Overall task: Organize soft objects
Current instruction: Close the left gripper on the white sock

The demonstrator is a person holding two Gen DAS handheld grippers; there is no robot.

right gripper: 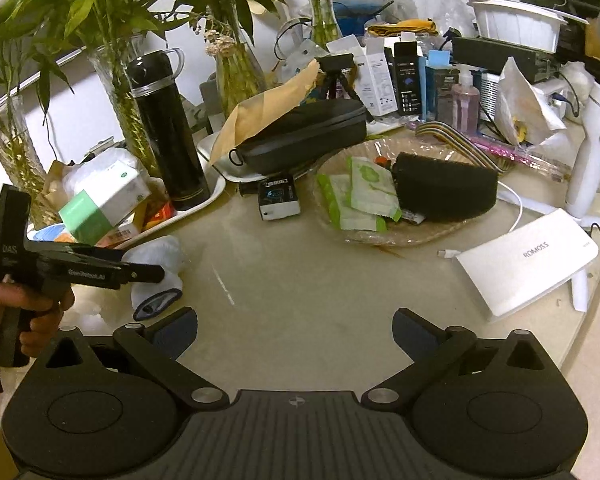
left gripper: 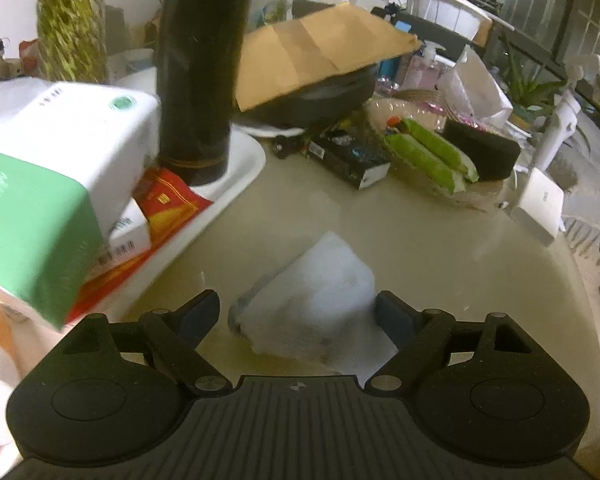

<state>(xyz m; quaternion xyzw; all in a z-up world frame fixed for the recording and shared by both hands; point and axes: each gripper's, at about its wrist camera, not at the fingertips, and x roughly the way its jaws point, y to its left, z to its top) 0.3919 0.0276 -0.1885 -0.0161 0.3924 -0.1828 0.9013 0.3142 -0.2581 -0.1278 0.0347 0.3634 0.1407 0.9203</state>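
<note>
A white folded sock with a grey cuff (left gripper: 304,304) lies on the beige table, between the fingers of my open left gripper (left gripper: 296,314), which does not clamp it. In the right wrist view the same sock (right gripper: 156,276) lies at the left under the left gripper's fingers (right gripper: 140,273), held by a hand. My right gripper (right gripper: 294,330) is open and empty above bare table.
A white tray (right gripper: 216,192) holds a black flask (right gripper: 168,132), tissue boxes (right gripper: 100,200) and red packets. A black case (right gripper: 300,136) under a brown envelope, a plate (right gripper: 380,236) with green packets and a black pouch, a white power bank (right gripper: 528,264) and vases stand around.
</note>
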